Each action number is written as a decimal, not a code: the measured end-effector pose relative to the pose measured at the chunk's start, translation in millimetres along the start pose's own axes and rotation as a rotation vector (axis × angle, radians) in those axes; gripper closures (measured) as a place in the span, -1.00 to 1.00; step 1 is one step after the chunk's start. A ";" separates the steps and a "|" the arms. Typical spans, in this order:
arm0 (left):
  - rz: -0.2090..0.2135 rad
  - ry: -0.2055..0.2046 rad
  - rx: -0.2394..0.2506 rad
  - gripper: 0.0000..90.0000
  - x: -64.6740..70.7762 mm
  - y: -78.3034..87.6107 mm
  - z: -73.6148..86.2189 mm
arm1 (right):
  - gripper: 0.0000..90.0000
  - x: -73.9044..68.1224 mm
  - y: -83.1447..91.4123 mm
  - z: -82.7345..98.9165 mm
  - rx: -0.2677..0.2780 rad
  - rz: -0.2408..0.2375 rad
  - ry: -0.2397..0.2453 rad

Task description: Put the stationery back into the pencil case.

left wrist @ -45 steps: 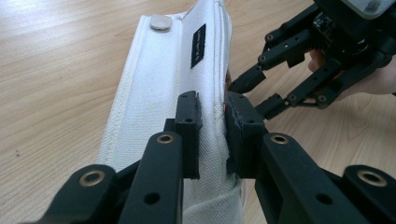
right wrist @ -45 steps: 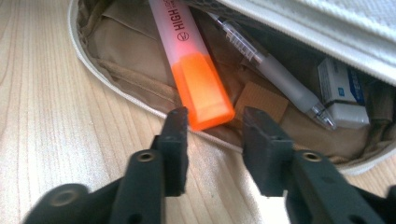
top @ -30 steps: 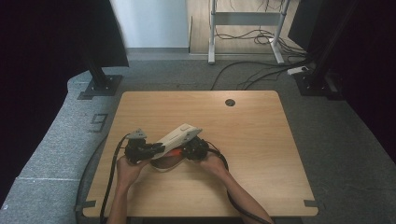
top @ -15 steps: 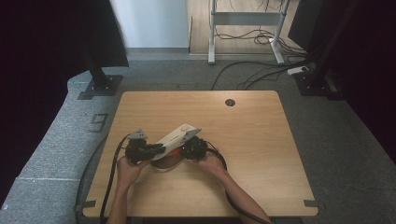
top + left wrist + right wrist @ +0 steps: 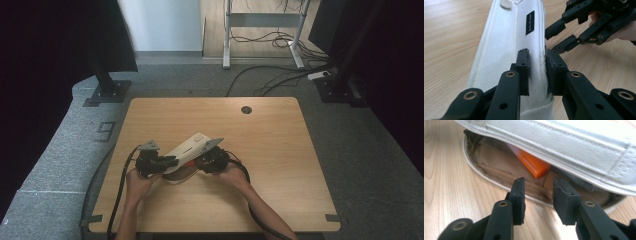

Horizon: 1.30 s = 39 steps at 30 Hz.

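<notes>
White canvas pencil case point(image 5: 186, 150) lies at the counter's point(image 5: 280, 150) 7 o'clock, between both claws. Left claw point(image 5: 537, 71) pinches its lid, holding it raised. Right claw point(image 5: 539, 195), parted, empty, faces the orange block point(image 5: 531, 162) inside.

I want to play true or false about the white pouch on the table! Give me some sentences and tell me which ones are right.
1. The left gripper pinches the white pouch's fabric between its jaws. True.
2. Something blue lies inside the pouch. False: the thing inside is an orange block.
3. The right gripper is clamped on the orange block. False: its jaws stand open, short of the pouch's opening, holding nothing.
4. The pouch has a tan lining. True.
5. The pouch sits on a wooden table. True.
</notes>
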<state>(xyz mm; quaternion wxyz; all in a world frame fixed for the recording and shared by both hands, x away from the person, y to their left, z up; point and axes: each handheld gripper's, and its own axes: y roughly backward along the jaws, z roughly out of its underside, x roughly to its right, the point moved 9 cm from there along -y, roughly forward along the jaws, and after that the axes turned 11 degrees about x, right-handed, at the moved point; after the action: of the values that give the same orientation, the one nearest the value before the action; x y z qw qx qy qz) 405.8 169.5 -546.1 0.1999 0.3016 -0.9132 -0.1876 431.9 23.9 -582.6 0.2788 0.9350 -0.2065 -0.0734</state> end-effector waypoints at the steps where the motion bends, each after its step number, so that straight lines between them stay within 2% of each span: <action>1: 0.001 0.000 -0.002 0.63 0.4 -0.5 0.6 | 0.29 0.4 1.2 0.5 0.000 0.002 -0.001; 8: 0.011 0.002 -0.005 0.59 3.0 -2.4 4.1 | 0.15 4.3 10.8 3.6 0.008 -0.001 -0.015; 13: 0.016 -0.018 -0.023 0.53 8.2 -6.2 8.0 | 0.03 4.7 18.8 0.9 0.022 0.002 -0.020; 17: 0.036 -0.024 -0.056 0.43 12.6 -11.8 14.6 | -0.07 4.3 25.1 -0.3 0.026 0.005 -0.017; 21: 0.033 -0.034 -0.055 0.33 14.5 -16.7 18.4 | -0.11 4.1 30.1 1.2 0.024 0.002 -0.014; 26: 0.044 -0.044 -0.044 0.05 18.7 -17.0 17.9 | -0.20 6.1 37.0 2.3 0.031 0.011 -0.022; 31: 0.019 -0.065 -0.050 -0.29 20.8 -15.4 17.3 | -0.33 8.4 45.3 3.4 0.041 0.023 -0.035; 39: 0.038 -0.025 -0.019 -0.56 23.3 -0.7 10.0 | -0.53 12.6 62.8 6.2 0.052 0.051 -0.045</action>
<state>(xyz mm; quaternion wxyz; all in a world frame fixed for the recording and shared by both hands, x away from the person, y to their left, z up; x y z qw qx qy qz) 384.0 156.6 -549.1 0.1948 0.2798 -0.9194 -0.1961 420.0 -32.2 -553.4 0.2513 0.9346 -0.2383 -0.0817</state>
